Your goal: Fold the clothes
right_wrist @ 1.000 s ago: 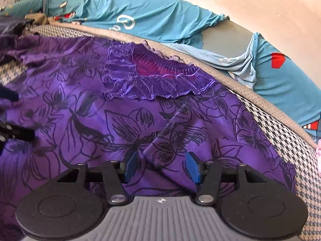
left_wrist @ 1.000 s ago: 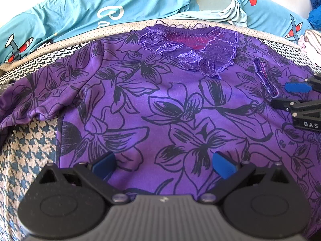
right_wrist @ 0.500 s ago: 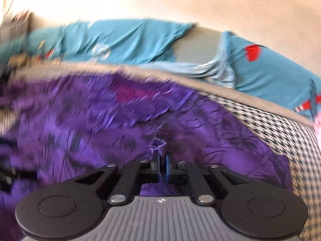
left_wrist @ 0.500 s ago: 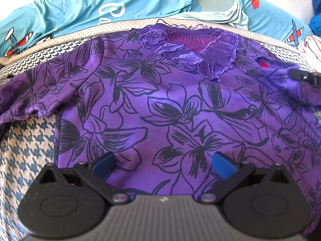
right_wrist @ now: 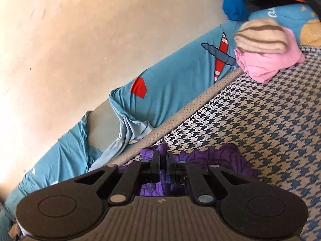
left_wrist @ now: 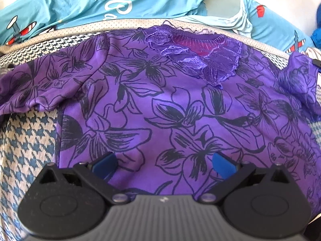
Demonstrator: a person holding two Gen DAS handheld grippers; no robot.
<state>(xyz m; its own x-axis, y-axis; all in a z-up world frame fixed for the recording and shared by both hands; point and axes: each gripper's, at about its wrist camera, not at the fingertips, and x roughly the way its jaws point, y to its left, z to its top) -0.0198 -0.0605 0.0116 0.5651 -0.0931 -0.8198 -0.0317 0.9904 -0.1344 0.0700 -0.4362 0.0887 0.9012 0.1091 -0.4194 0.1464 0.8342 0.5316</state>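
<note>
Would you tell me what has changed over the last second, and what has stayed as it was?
The right gripper closed on a fold of the purple floral top near its right shoulder, then lifted and rolled, pulling that side up and outward. The left gripper stayed open and hovering over the lower front; the rest of the top lies flat on the houndstooth cover as before.

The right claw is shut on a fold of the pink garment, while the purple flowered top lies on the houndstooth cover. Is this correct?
Not quite. The right claw is shut on a fold of the purple flowered top, as the right wrist view shows. The pink garment lies apart, untouched. The top does lie on the houndstooth cover.
</note>
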